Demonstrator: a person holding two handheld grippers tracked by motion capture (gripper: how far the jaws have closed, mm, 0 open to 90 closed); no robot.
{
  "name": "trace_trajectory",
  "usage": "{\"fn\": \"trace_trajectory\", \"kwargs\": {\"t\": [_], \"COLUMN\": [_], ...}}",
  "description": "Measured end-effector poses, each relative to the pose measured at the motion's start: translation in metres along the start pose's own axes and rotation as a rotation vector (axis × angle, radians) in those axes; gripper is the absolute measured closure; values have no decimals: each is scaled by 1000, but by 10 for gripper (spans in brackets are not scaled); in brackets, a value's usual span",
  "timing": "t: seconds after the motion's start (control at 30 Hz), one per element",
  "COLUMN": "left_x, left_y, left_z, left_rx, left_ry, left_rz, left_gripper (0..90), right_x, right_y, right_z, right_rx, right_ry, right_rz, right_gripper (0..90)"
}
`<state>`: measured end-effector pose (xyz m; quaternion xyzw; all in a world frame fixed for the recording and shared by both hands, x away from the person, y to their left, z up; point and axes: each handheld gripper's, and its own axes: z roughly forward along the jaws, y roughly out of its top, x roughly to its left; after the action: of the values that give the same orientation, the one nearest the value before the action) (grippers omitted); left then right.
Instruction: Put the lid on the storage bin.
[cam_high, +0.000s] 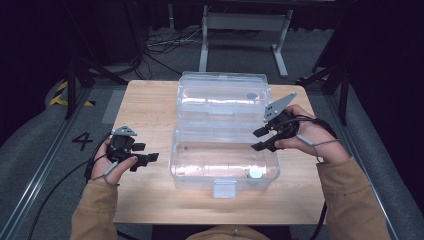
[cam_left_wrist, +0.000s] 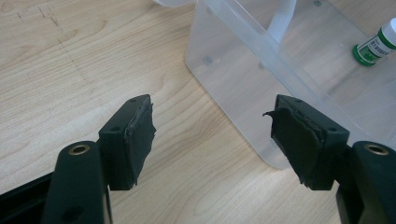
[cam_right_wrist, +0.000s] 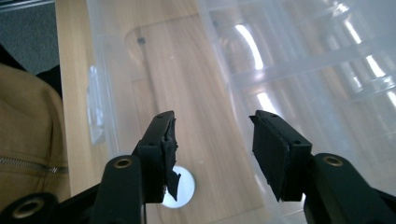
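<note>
Looking down from the high view first: a clear plastic box (cam_high: 223, 162) sits open in the middle of a wooden table (cam_high: 150, 107), its lid (cam_high: 223, 97) flipped back flat behind it, so the inside is easy to reach from above. A small white-capped bottle (cam_high: 256, 173) stands in the box's near right corner. The right gripper (cam_high: 257, 139) hangs over the box's right end with its jaws apart and nothing between them, which to me reads like the bottle has just been set down in there. The left gripper (cam_high: 149, 157) rests on the table just left of the box, jaws also apart and empty, parked out of the way. A white latch (cam_high: 224, 188) pokes out of the front wall.

Left gripper view: both pads (cam_left_wrist: 140, 140) are spread wide with bare wood showing between them, and the box's rounded corner sits just ahead. Through the clear wall you can see the bottle, white cap and green label, up in the far corner.

Right gripper view: jaws spread, nothing pinched. The bottle's cap shows as a white disc right below the left pad (cam_right_wrist: 167, 154), so the gripper is above it, not touching as far as I can tell.

Room-wise: pale wood tabletop, grey carpet, cables (cam_high: 167, 42) trailing around a metal stand, dark surroundings, and a "4" (cam_high: 82, 141) marked on the floor.
</note>
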<state>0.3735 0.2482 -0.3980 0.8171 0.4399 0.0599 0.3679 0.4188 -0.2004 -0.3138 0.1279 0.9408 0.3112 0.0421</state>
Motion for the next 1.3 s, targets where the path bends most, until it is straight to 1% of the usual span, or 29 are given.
{"fn": "trace_trajectory", "kwargs": {"t": [0.03,0.1,0.27,0.33,0.37,0.53,0.57,0.67,0.7,0.8,0.9,0.93,0.97,1.07,1.1,1.2,1.27,1.3], "left_x": [0,0,-1,-1,-1,-1,-2,-2,-3,-4,-5,-5,-5,-6,-6,-8,-10,-11], "left_y": [-1,-2,-5,-7,-7,-9,-9,-9,-8,-8,-8,-8,-8,-7,-7,-6,-5,-5], "left_z": [0,-1,-3,-4,-4,-7,-6,-5,-5,-4,-4,-4,-4,-4,-4,-3,-3,-3], "left_rx": [-1,2,-1,2,1,-5,-2,0,0,3,6,6,5,1,0,6,10,12], "left_ry": [0,1,1,4,4,6,6,0,-1,-14,-16,-16,-17,-28,-31,-45,-51,-54], "left_rz": [1,0,-1,-1,-2,-8,-7,-1,2,11,14,14,14,22,25,36,45,46], "left_gripper": [306,308,308,308,308,308,308,307,307,302,302,302,302,302,302,301,301,301], "right_x": [0,-4,-13,-15,-19,-30,-32,-40,-43,-50,-57,-57,-60,-62,-64,-66,-67,-67], "right_y": [0,4,14,16,20,30,31,35,37,40,43,43,45,46,47,48,49,49], "right_z": [0,-2,-7,-8,-10,-12,-12,-13,-12,-8,-1,-1,4,8,11,16,19,20], "right_rx": [0,-23,-78,-87,-107,-136,-146,-179,-186,-186,-168,-168,-160,-159,-159,-145,-145,-146], "right_ry": [0,-16,-50,-58,-70,-114,-118,-135,-141,-153,-138,-138,-129,-122,-110,-98,-88,-83], "right_rz": [0,-3,16,20,25,36,34,55,55,54,59,59,63,56,50,56,42,44], "right_gripper": [497,497,499,499,501,499,498,492,487,488,488,488,488,491,498,523,543,557]}}
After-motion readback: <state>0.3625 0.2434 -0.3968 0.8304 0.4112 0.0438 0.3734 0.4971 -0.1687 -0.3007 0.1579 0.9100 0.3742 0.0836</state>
